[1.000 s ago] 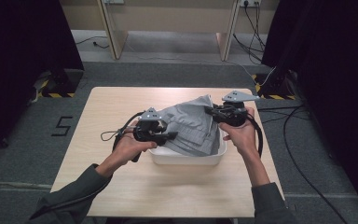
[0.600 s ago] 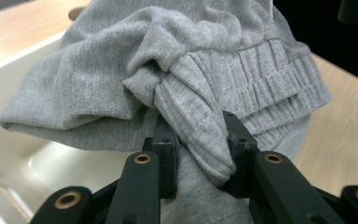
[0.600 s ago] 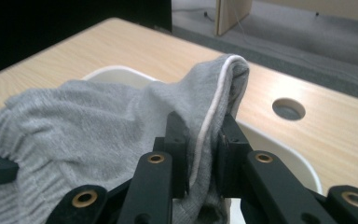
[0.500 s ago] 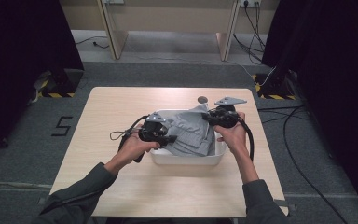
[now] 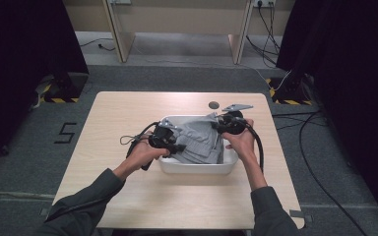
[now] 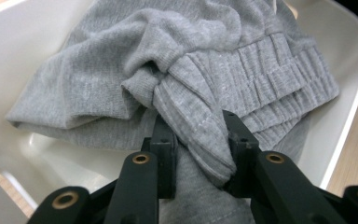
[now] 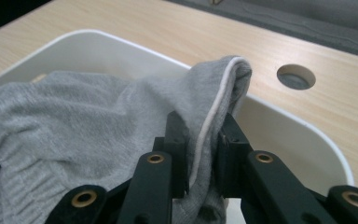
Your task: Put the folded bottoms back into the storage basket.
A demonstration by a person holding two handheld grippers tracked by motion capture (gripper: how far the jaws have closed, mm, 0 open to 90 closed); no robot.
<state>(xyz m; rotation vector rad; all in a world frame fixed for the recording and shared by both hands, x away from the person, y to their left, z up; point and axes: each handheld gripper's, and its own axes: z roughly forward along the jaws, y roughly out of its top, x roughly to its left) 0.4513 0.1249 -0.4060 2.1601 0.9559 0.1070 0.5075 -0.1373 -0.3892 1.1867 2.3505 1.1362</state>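
Wooden table (image 5: 128, 113) on grey floor, white tub (image 5: 197, 167), both hand-held grippers (image 5: 176, 146) (image 5: 217, 126) clamping grey garment (image 5: 202, 140)

Grey long sleeves (image 5: 86, 196); black grippers with brass-ringed screw holes (image 6: 141, 158), trailing black cables (image 5: 259, 142), grey three-cornered plate (image 5: 236, 106)

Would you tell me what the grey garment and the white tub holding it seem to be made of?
The grey garment looks like soft knitted jersey, perhaps cotton: fine ribbing, a gathered waistband, matte surface. The white tub seems moulded plastic: smooth, slightly glossy walls with rounded corners.
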